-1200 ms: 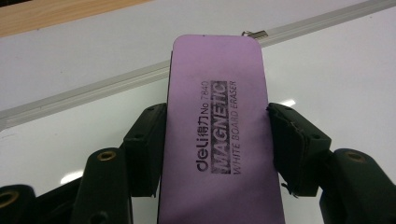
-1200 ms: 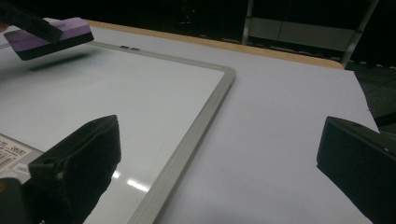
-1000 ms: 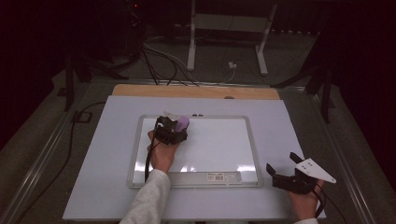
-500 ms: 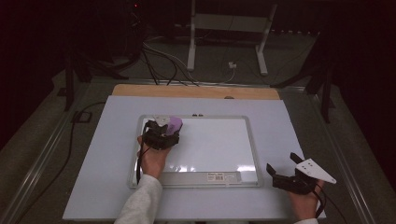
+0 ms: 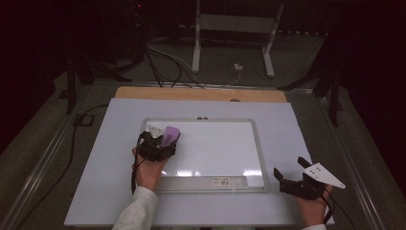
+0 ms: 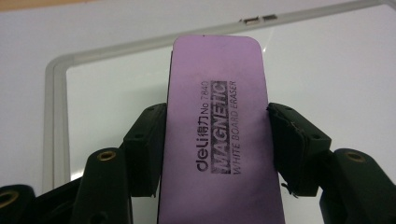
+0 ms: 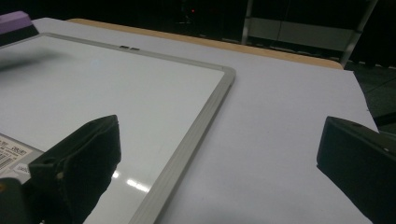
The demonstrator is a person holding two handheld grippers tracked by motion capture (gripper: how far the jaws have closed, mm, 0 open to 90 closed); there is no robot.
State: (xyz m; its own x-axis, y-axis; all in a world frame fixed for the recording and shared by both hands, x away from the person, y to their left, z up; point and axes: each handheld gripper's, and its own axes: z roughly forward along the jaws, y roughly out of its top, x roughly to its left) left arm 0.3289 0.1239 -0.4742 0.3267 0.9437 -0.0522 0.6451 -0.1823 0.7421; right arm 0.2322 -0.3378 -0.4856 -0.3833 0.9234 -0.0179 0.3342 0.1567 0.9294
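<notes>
A purple magnetic whiteboard eraser (image 6: 217,135) sits between the black jaws of my left gripper (image 6: 215,149), which is shut on its two long sides. In the high view the eraser (image 5: 170,135) rests over the left part of the whiteboard (image 5: 215,148), near its top left corner, with my left gripper (image 5: 160,143) behind it. My right gripper (image 5: 293,173) rests on the white table cover to the right of the board's lower right corner. Its jaws stand wide apart in the right gripper view (image 7: 219,158) with nothing between them. The eraser's end (image 7: 16,23) shows far left there.
The whiteboard's grey frame (image 7: 205,116) runs between the right gripper's jaws. A label strip (image 5: 225,181) sits on the board's bottom edge. The white cover (image 5: 297,129) lies on a wooden table (image 5: 201,94). Cables and a metal stand (image 5: 230,28) are on the dark floor beyond.
My left gripper has slid the eraser to the left and slightly toward me across the whiteboard. The right gripper has stayed in place.
</notes>
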